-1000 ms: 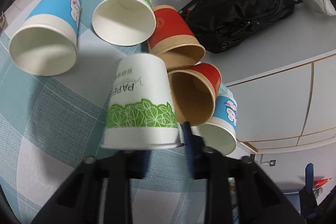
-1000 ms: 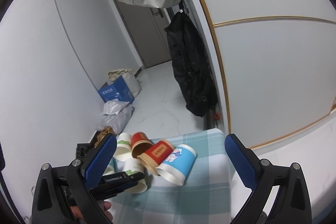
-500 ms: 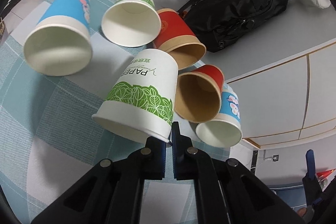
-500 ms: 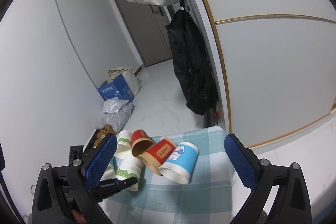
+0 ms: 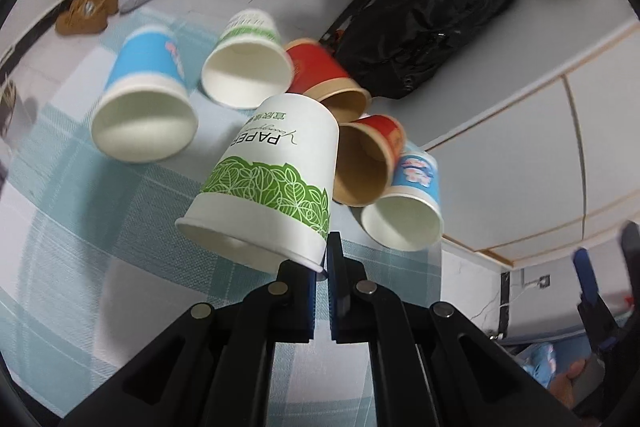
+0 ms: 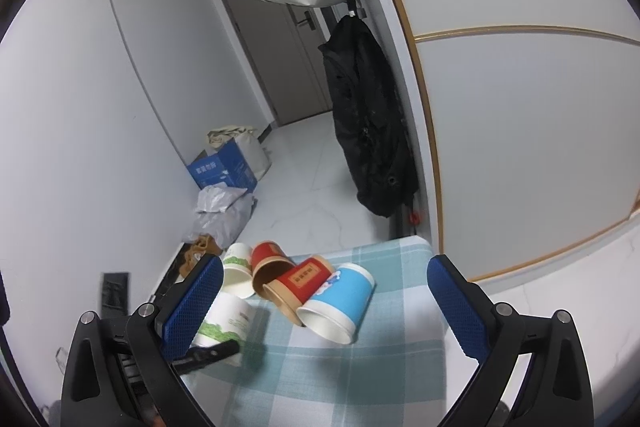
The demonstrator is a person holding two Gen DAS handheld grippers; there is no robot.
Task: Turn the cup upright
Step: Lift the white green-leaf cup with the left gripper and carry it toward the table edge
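"PAPER" on green-leaf cup (image 5: pixel 272 167) (upside down)

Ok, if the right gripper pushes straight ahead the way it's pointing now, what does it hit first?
Probably the blue cup lying on its side on the checked tablecloth. It sits between the open right gripper fingers' line, nearest of the pile, though depth is hard to judge.

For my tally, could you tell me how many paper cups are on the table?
6: held green cup, blue cup far left, second green cup, two red cups, blue cup right.
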